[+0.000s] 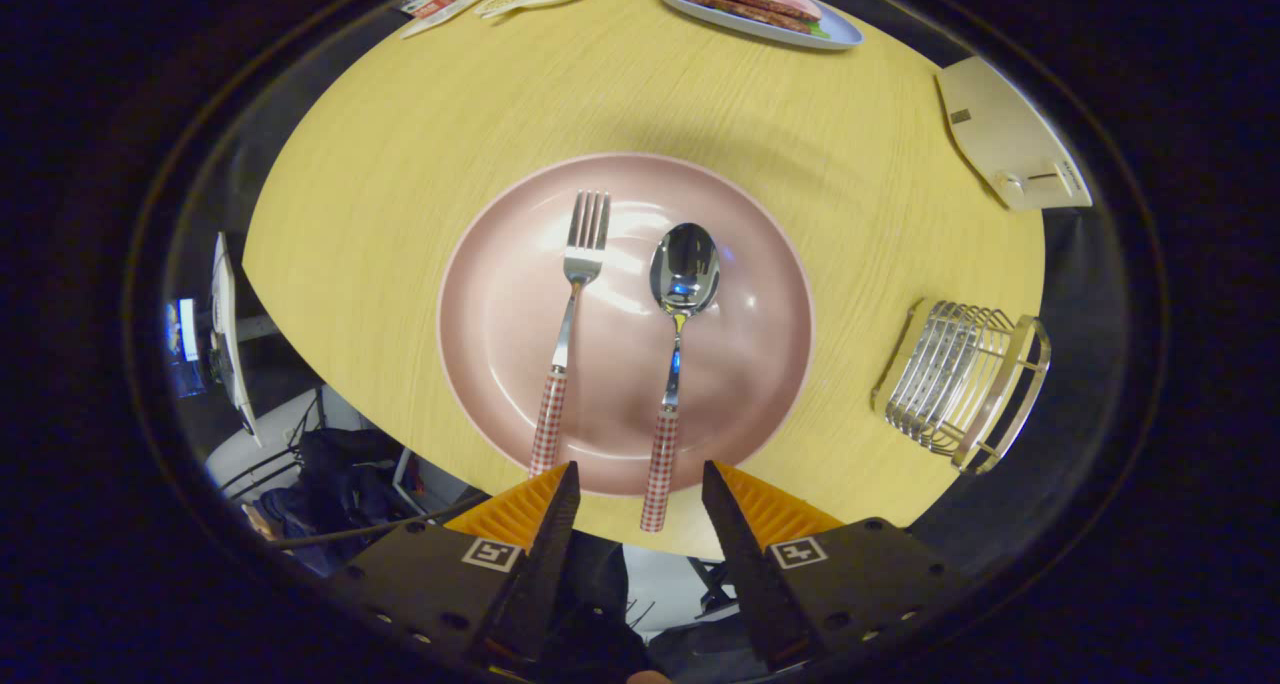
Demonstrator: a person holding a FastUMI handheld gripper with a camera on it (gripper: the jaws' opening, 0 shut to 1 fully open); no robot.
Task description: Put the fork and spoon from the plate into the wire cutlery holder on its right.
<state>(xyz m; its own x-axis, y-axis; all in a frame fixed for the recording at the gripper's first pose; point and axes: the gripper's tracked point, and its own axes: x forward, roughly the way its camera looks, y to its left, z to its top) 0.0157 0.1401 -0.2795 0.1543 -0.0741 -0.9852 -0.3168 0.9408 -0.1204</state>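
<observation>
So the tongs [640,479] are held wide open with nothing gripped, parked above the near rim of the round pink plate [500,304] on the pale wooden table [400,144]. Just ahead of the fingers, the steel fork [572,314] and steel spoon [677,309], both with red-checked handles, are laid side by side on the plate, the spoon's handle end reaching between the fingertips. The silver wire cutlery holder [962,382] is found off to the right, apart from the plate.

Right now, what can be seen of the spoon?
The spoon has a shiny metal bowl and neck and a red-and-white checked handle. It lies flat on the pink plate, bowl up and away, beside the fork without touching it. Its handle end overhangs the plate's near rim, between the open gripper's fingers.
</observation>
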